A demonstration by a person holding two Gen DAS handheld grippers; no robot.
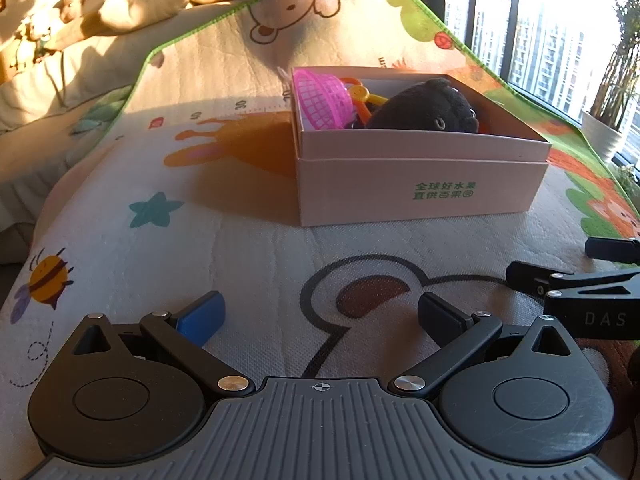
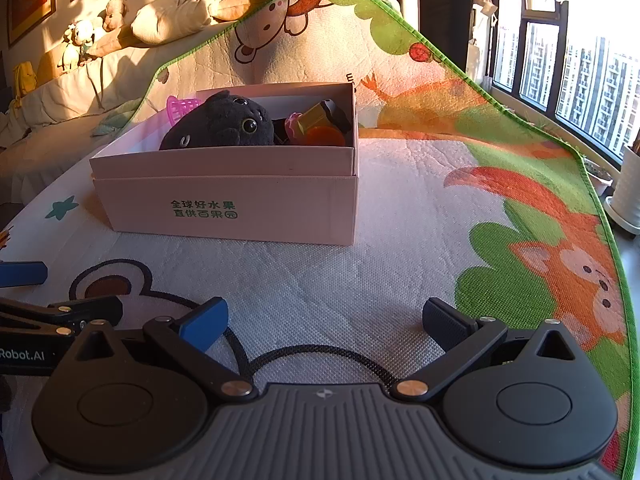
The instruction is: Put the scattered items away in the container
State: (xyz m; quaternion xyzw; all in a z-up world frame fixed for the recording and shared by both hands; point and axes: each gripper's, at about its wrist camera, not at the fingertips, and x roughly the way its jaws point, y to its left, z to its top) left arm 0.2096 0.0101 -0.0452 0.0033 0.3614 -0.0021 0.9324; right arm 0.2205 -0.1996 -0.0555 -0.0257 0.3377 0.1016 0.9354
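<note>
Pink cardboard box (image 2: 224, 196) on the cartoon-printed play mat (image 2: 400, 240) holds a black plush toy (image 2: 224, 124) and pink plastic basket (image 1: 320, 100); left gripper (image 1: 320, 316) and right gripper (image 2: 326, 320) hover nearby, fingers spread wide, empty.

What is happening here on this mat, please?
Someone is tidying toys into a cardboard box on a play mat. A black plush toy, a pink basket and other small toys already lie inside. Both tongs, left and right, are open and empty, low over the mat in front of the box. No loose toys show on the mat.
</note>
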